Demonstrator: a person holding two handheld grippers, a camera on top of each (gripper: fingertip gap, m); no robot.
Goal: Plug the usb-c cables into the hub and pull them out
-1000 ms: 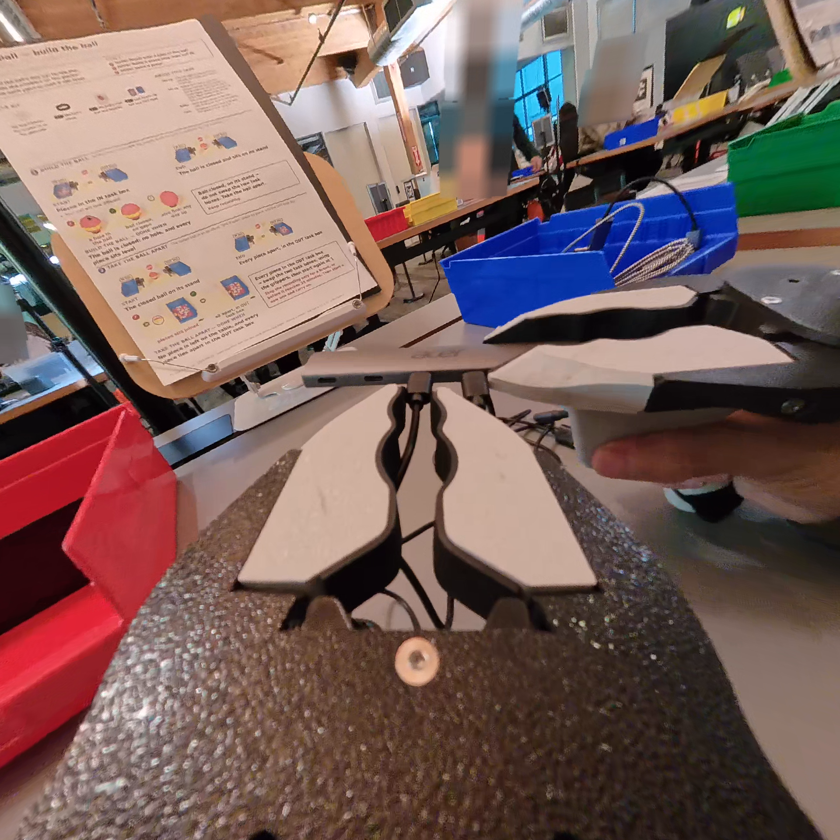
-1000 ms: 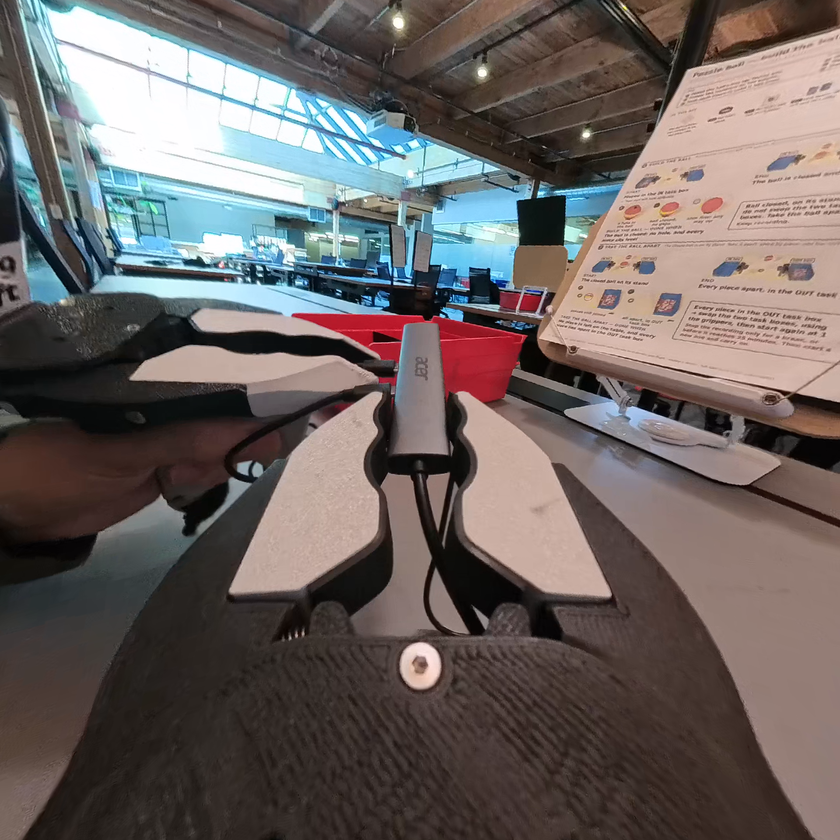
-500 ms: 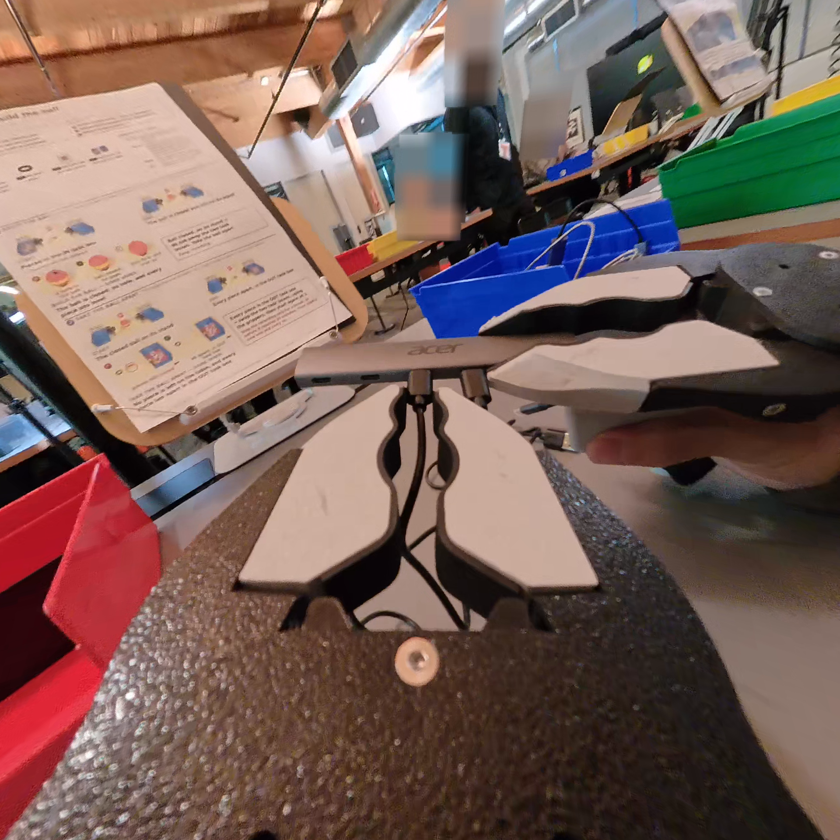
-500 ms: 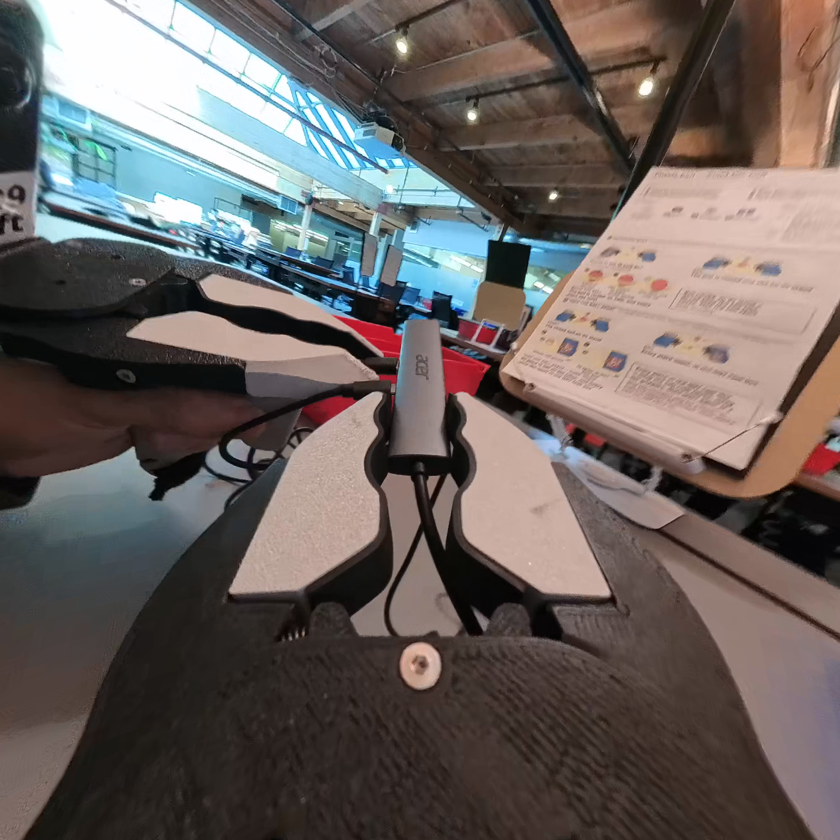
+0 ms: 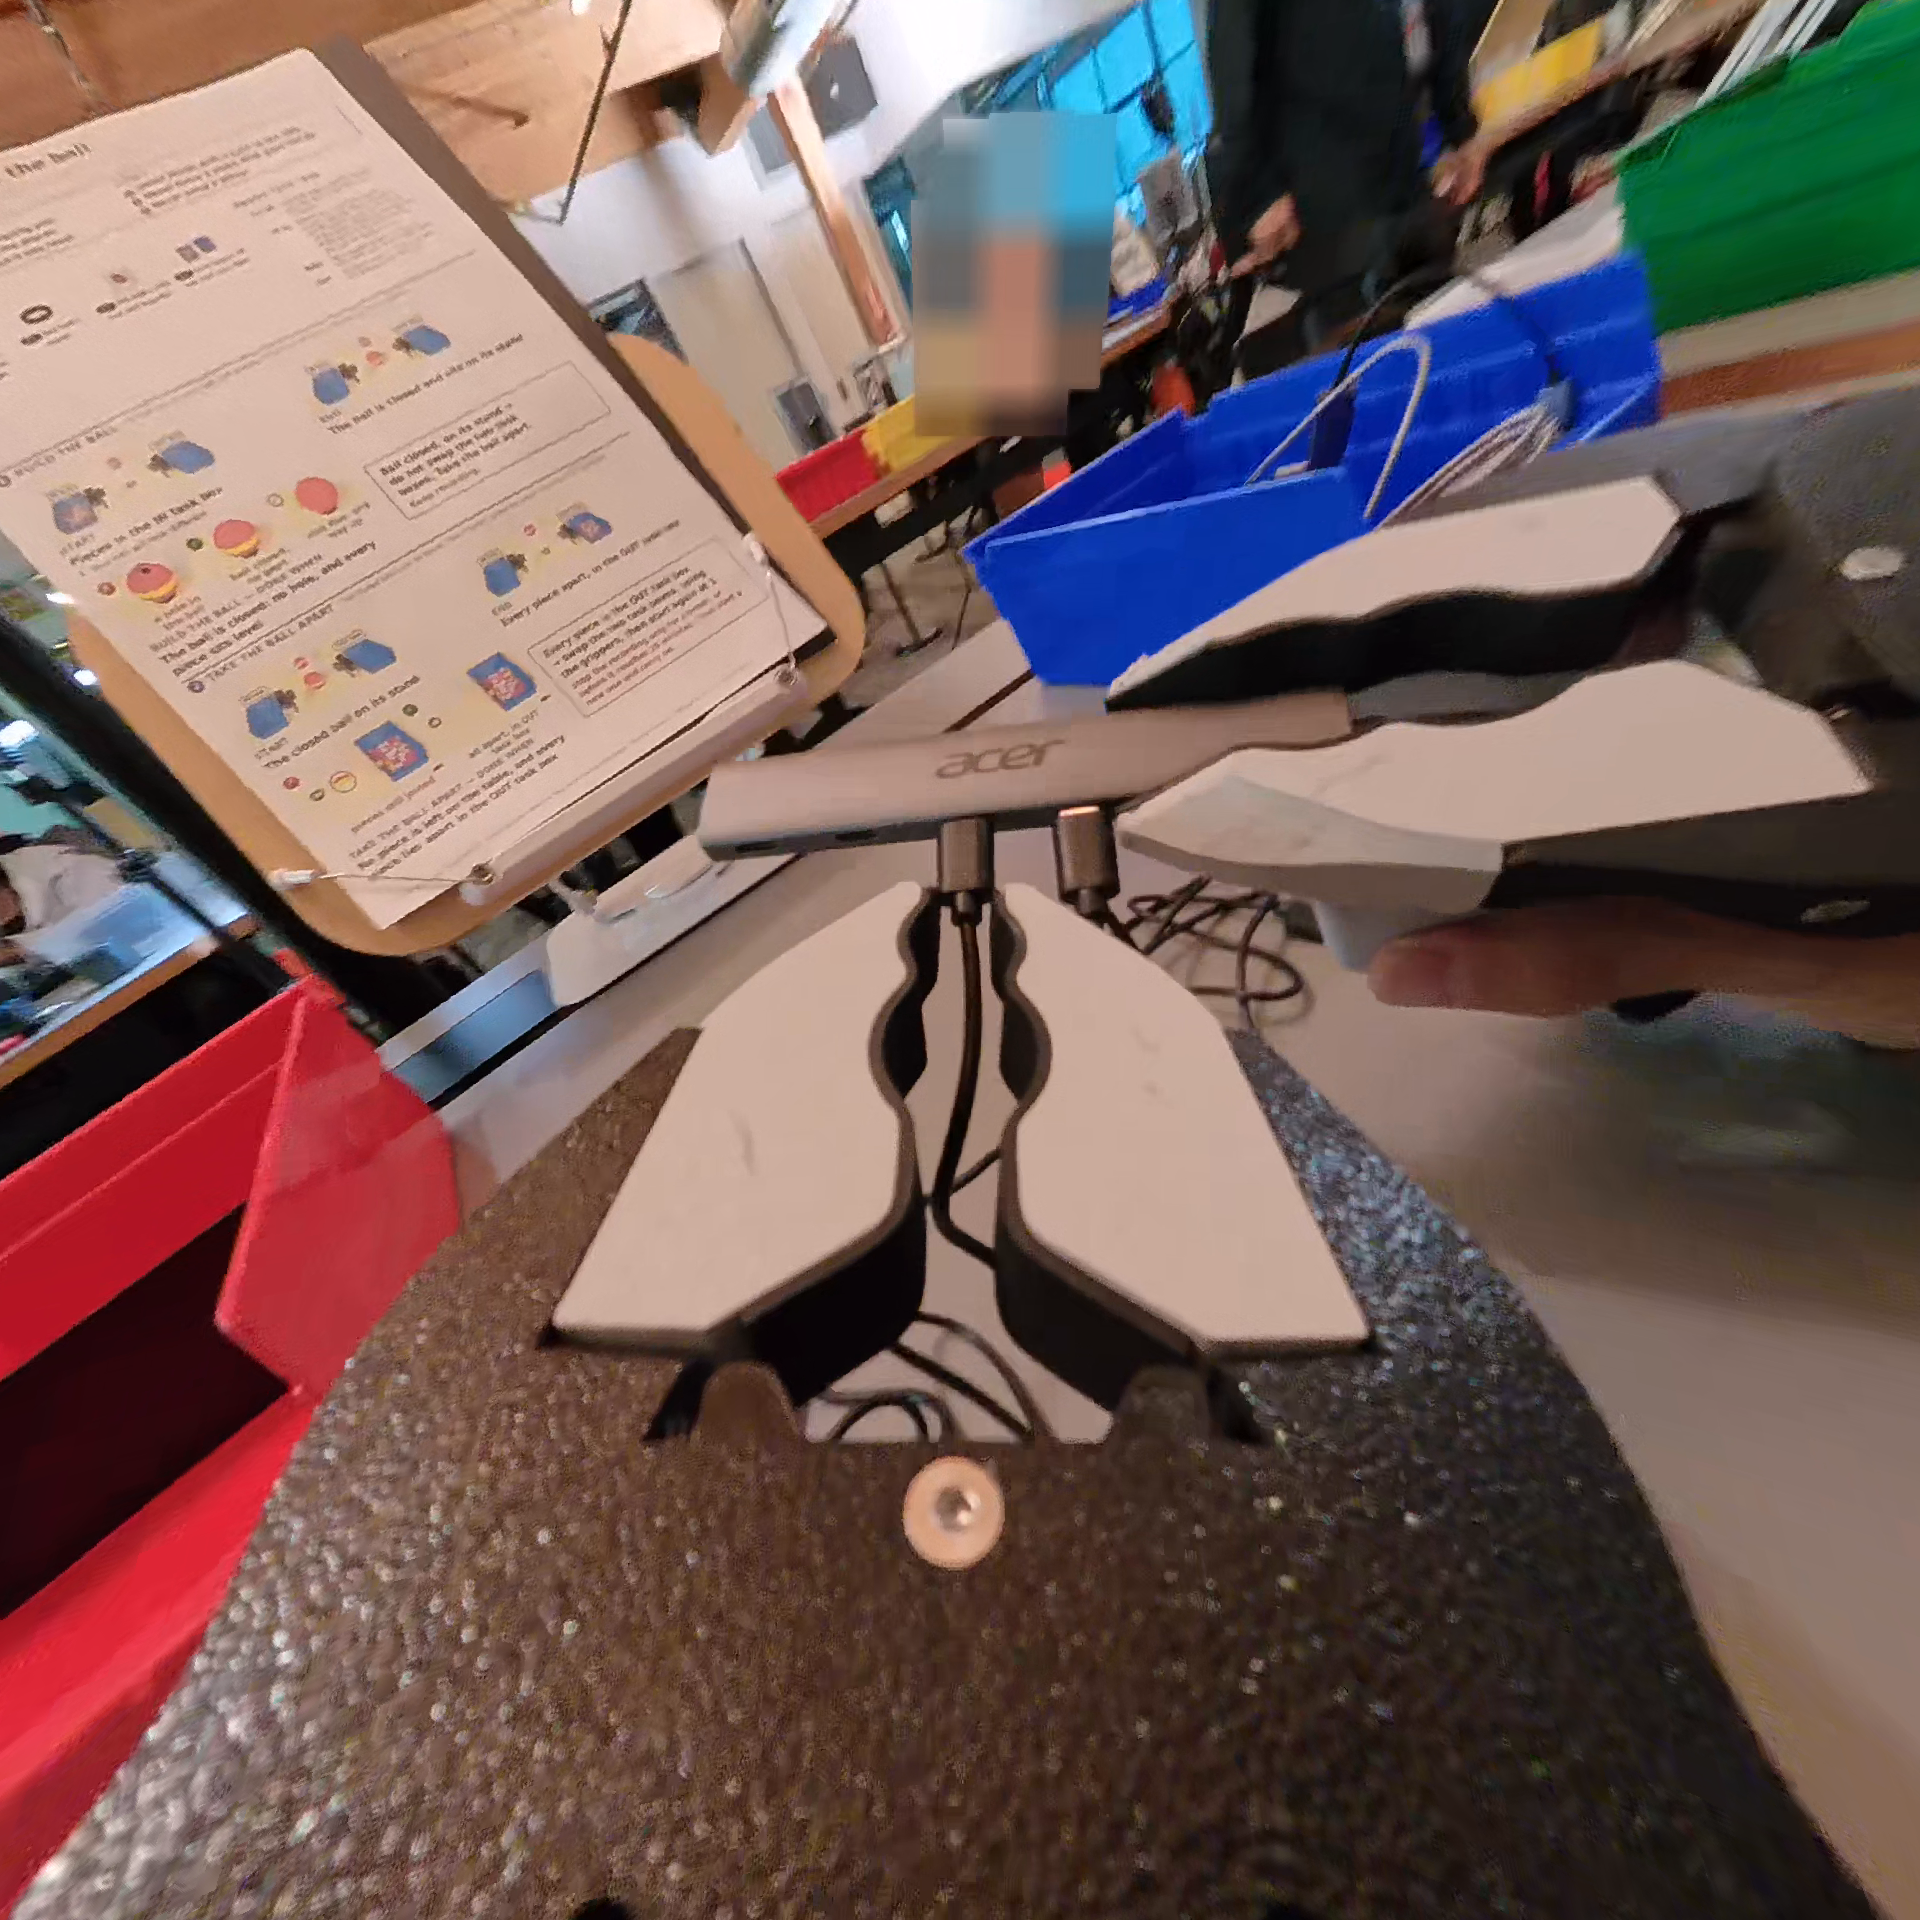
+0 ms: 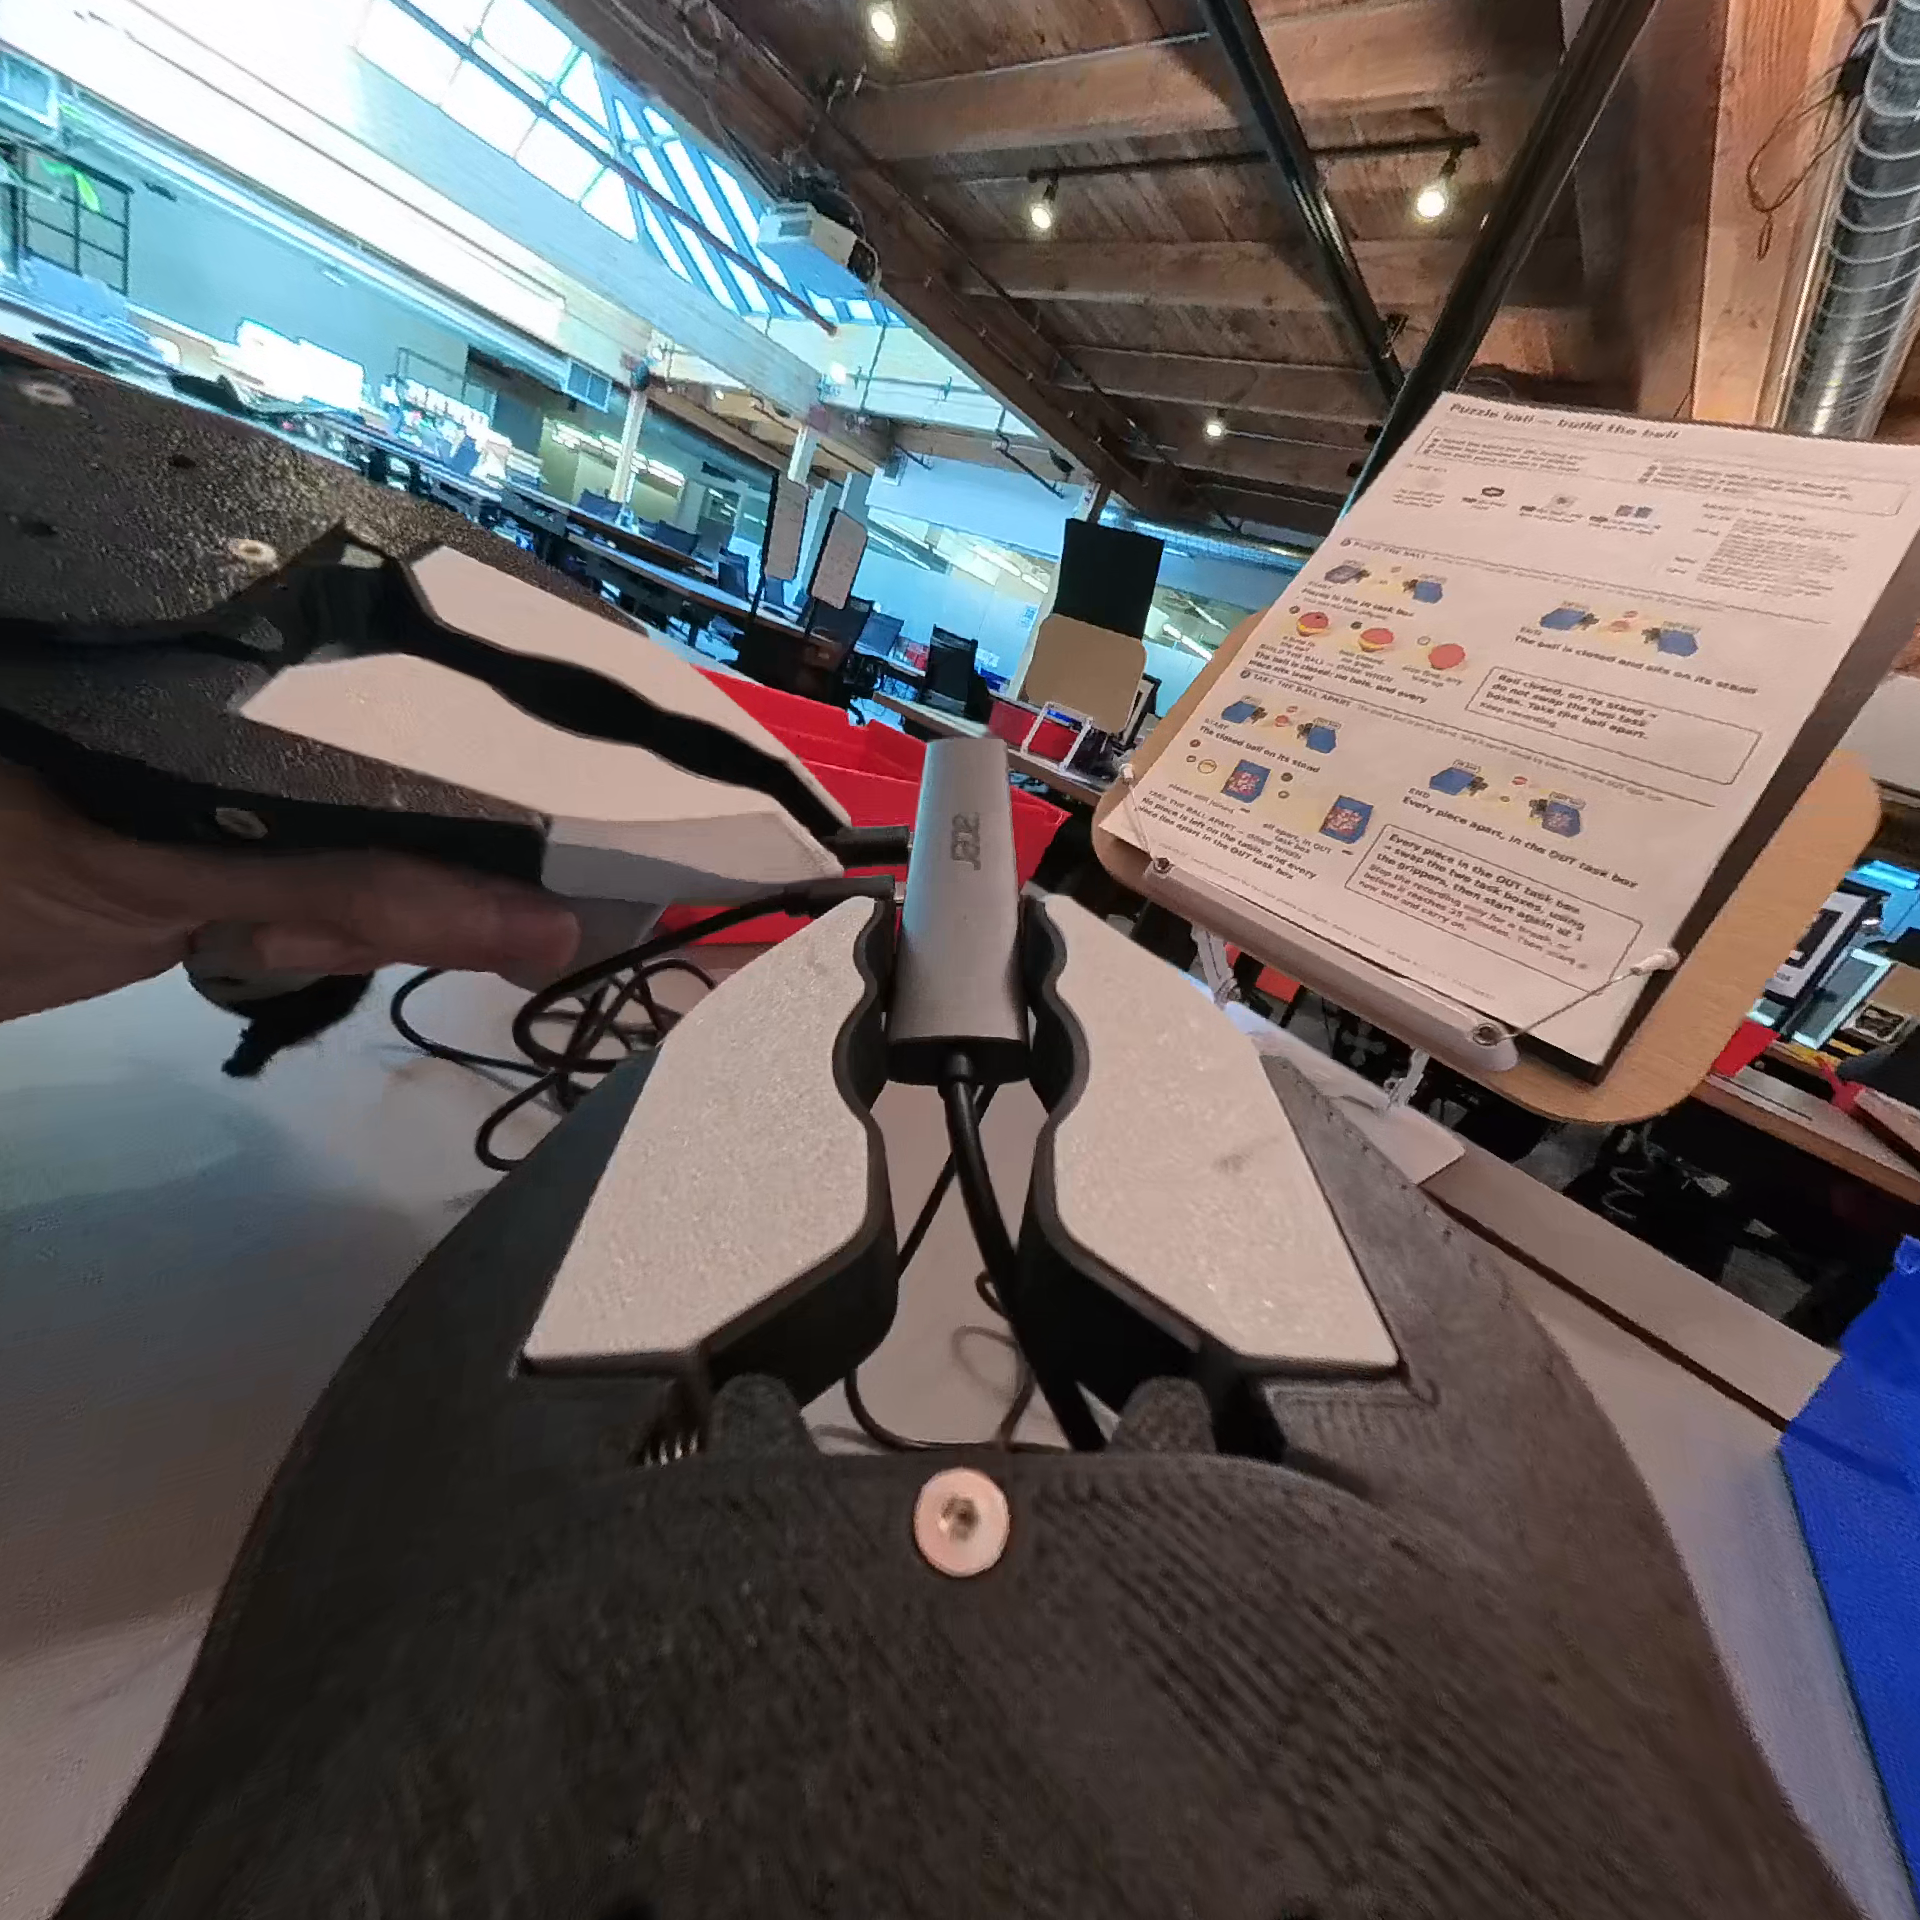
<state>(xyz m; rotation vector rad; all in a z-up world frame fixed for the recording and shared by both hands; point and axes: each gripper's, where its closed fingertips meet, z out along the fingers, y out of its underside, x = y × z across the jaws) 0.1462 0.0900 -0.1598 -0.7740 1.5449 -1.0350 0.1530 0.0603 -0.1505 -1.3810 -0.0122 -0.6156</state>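
Note:
The grey hub (image 5: 914, 792) is held in the air, level, above the table (image 5: 1558, 1195). My right gripper (image 6: 961, 914) is shut on the hub's (image 6: 958, 821) near end; it comes in from the right in the left wrist view (image 5: 1122, 764). Two black USB-C plugs sit in the hub's side ports. My left gripper (image 5: 963, 899) is shut on the left plug (image 5: 961, 857), whose cable runs back between the fingers. The second plug (image 5: 1086, 854) sits to its right, untouched. In the right wrist view the left gripper (image 6: 842, 844) comes in from the left.
An instruction sheet on a wooden stand (image 5: 364, 468) is behind the hub. A red bin (image 5: 156, 1299) is at the left, a blue bin (image 5: 1195, 551) holding cables at the back right, and a green bin (image 5: 1766, 187) beyond. Loose black cable (image 6: 561, 1029) lies on the table. A person stands far back. The tips of both grippers are at nearly the same place.
Both grippers have lifted the hub off the table, higher in each frame. The left gripper still holds the plug, and both plugs are still in the hub.

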